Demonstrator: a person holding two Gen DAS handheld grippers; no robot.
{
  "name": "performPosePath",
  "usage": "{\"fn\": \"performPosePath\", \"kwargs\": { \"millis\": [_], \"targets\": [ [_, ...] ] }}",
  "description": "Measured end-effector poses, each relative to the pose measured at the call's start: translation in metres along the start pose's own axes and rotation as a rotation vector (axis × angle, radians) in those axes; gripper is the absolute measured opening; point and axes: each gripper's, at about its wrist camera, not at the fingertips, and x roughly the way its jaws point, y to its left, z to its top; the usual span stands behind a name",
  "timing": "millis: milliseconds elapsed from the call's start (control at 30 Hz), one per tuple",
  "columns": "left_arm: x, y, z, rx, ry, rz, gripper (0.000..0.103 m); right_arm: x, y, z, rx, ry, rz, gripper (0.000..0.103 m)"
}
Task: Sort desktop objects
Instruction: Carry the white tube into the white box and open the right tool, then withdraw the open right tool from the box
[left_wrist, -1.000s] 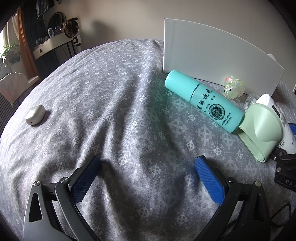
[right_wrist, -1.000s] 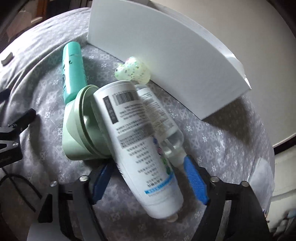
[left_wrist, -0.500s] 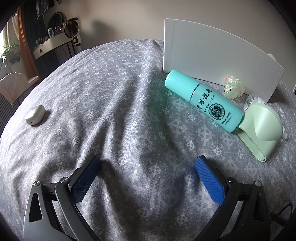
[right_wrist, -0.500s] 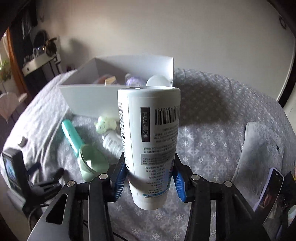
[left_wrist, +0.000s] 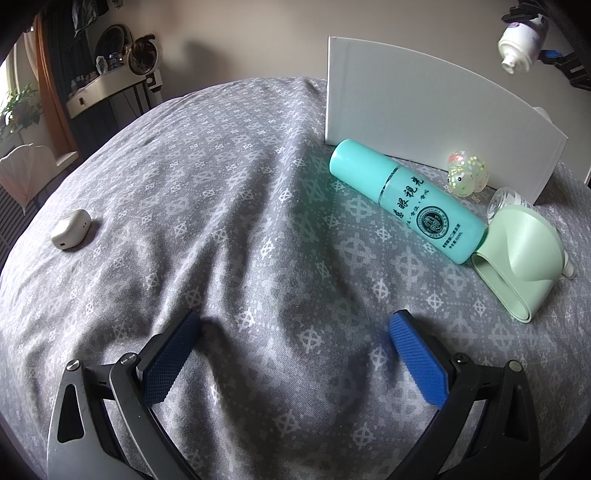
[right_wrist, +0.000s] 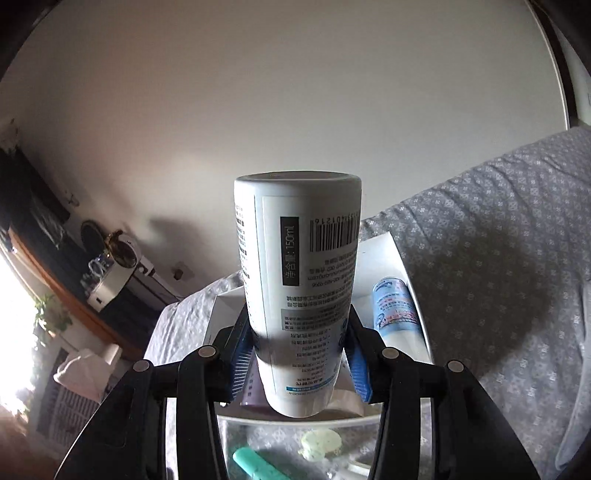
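Right gripper (right_wrist: 299, 360) clamped round white bottle (right_wrist: 299, 295) (left agape)

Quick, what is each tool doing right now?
Left tool: open, holding nothing, above the grey cloth.
Right tool: shut on the white bottle.

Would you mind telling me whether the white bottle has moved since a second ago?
Yes. The white bottle, clamped in the right claw, has risen from the cloth to above the white box.
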Motion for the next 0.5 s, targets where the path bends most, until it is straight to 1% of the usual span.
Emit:
{"fn": "performPosePath", "kwargs": {
  "millis": [67,133,233,300,333,400,433,467,500],
  "targets": [
    [0.000,0.000,0.000,0.000,0.000,0.000,0.103,0.024,-0.007,0.004,0.067,0.029,-0.003,0.043],
    [0.000,0.000,0.000,0.000,0.000,0.000,0.103,0.047,-0.014,0.002,0.108,0.061,-0.029,0.043],
    [0.000,0.000,0.000,0.000,0.000,0.000,0.103,0.072,-0.020,-0.005,0.107,0.118,-0.088,0.043],
    [0.000,0.000,0.000,0.000,0.000,0.000,0.103,0.078,-0.029,-0.015,0.113,0.150,-0.136,0.044],
    [0.000,0.000,0.000,0.000,0.000,0.000,0.103,0.077,-0.031,-0.019,0.110,0.149,-0.151,0.045],
    [0.000,0.000,0.000,0.000,0.000,0.000,0.103,0.073,-0.034,-0.027,0.093,0.145,-0.171,0.053],
    [0.000,0.000,0.000,0.000,0.000,0.000,0.103,0.071,-0.032,-0.028,0.078,0.147,-0.186,0.058],
    [0.000,0.000,0.000,0.000,0.000,0.000,0.103,0.069,-0.031,-0.027,0.062,0.151,-0.194,0.062],
    [0.000,0.000,0.000,0.000,0.000,0.000,0.103,0.063,-0.028,-0.026,0.043,0.149,-0.199,0.063]
  ]
}}
